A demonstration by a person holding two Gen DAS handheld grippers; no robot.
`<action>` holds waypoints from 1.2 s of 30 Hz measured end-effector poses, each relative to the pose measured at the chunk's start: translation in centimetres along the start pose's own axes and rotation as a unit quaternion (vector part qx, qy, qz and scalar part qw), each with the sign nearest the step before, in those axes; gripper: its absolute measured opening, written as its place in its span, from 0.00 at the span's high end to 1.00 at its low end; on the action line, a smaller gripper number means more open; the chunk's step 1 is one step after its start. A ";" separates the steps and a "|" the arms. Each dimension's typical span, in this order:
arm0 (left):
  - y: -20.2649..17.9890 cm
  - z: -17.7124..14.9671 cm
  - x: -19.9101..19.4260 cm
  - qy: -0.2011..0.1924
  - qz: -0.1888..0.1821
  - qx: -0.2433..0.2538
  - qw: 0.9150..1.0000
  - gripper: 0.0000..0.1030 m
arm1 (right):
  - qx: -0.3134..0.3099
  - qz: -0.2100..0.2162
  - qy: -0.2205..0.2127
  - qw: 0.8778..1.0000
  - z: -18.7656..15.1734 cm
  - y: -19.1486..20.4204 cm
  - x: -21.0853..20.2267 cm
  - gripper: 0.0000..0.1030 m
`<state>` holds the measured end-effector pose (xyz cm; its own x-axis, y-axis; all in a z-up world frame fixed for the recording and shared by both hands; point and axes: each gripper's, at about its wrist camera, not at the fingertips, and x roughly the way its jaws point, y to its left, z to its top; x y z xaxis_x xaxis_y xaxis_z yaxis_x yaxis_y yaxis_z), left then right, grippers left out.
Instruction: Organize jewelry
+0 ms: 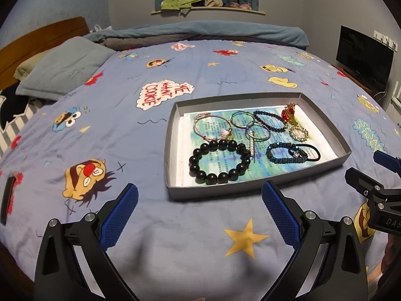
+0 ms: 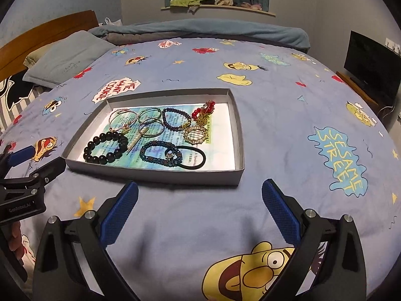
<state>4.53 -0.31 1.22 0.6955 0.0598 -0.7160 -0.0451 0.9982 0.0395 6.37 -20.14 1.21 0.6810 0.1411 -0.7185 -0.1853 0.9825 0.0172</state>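
Observation:
A shallow grey tray (image 1: 170,148) (image 2: 239,135) lies on the bed and holds several pieces of jewelry. In it are a black bead bracelet (image 1: 219,161) (image 2: 105,148), a blue beaded bracelet (image 1: 285,153) (image 2: 160,154), a black hair tie (image 1: 312,151) (image 2: 194,159), thin metal bangles (image 1: 250,125) (image 2: 150,123), a pink cord bracelet (image 1: 211,126), a dark bead bracelet (image 1: 269,120) (image 2: 175,119) and a red and gold ornament (image 1: 290,115) (image 2: 204,111). My left gripper (image 1: 200,213) is open and empty, just in front of the tray. My right gripper (image 2: 200,213) is open and empty, near the tray's front right corner.
The bed has a blue cartoon-print cover (image 1: 125,150) (image 2: 300,125). A grey pillow (image 1: 62,67) and wooden headboard (image 1: 42,32) lie at the far left. A folded blanket (image 1: 200,32) lies at the far edge. A dark screen (image 1: 363,55) stands at the right.

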 end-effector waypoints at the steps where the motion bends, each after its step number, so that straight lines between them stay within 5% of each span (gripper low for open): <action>1: 0.0 0.0 0.0 0.000 0.000 0.000 1.000 0.05 | 0.000 0.000 0.000 1.000 0.0 0.0 0.0 0.05; 36: -0.5 -0.1 -0.3 0.001 -0.003 0.003 1.000 0.05 | -0.001 0.001 0.002 1.000 0.0 -0.3 -0.3 0.05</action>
<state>4.32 -0.82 1.33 0.6937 0.0536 -0.7183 -0.0359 0.9986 0.0398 6.23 -20.48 1.37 0.6781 0.1430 -0.7210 -0.1878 0.9820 0.0182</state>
